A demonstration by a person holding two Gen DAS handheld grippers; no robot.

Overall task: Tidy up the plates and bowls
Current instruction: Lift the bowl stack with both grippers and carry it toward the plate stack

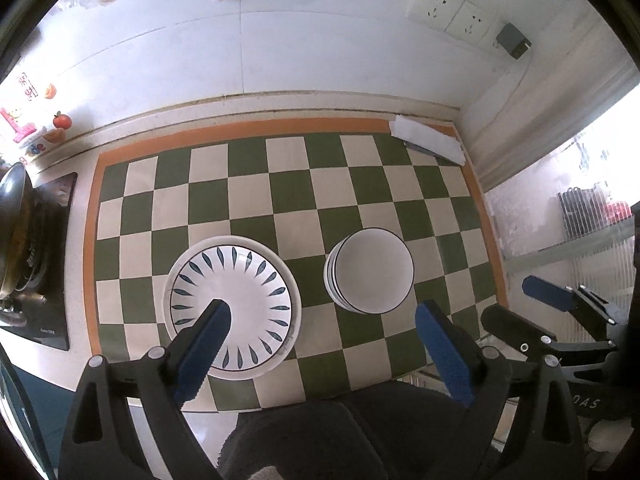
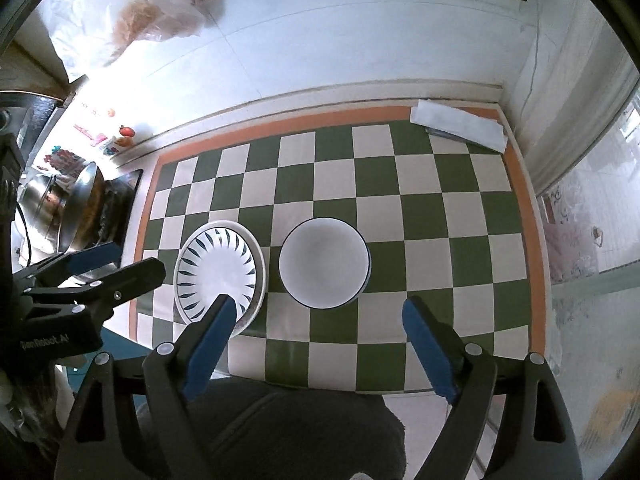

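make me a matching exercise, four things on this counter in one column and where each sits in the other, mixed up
Things:
1. white plate with blue leaf pattern
2. stack of plain white bowls with dark rims
3. folded white cloth
4. open left hand-held gripper

Places:
A. far right corner of the checkered green-and-cream mat
B. near left part of the mat
C. above the mat's near edge
D. right of the plate, apart from it

Pairs: 1-B, 2-D, 3-A, 4-C

Checkered mat (image 1: 248, 184): plates (image 1: 234, 306), bowls (image 1: 370, 272)
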